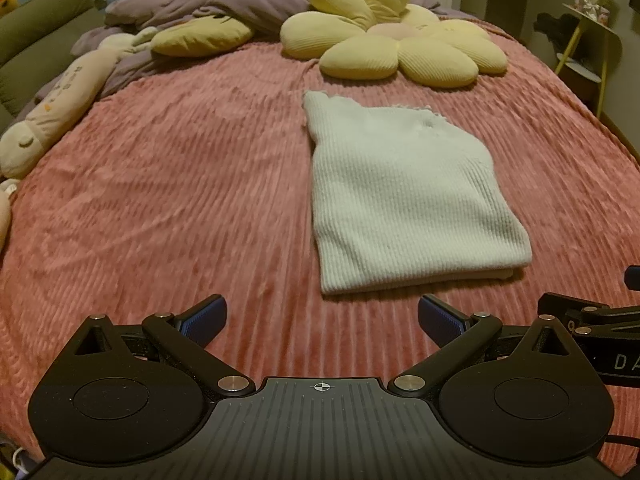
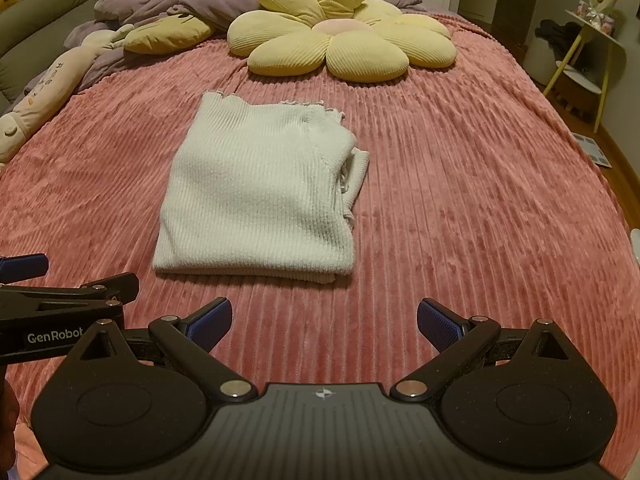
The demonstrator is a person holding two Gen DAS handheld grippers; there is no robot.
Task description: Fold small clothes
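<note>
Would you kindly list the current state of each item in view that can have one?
Left claw: open, empty, held short of the garment.
Right claw: open, empty, also short of the garment.
White knit garment: folded, lying flat on the blanket, touched by neither claw.
Pink blanket: spread over the bed.
Flower cushion: resting at the far end.
Purple duvet: rumpled behind the cushion.
</note>
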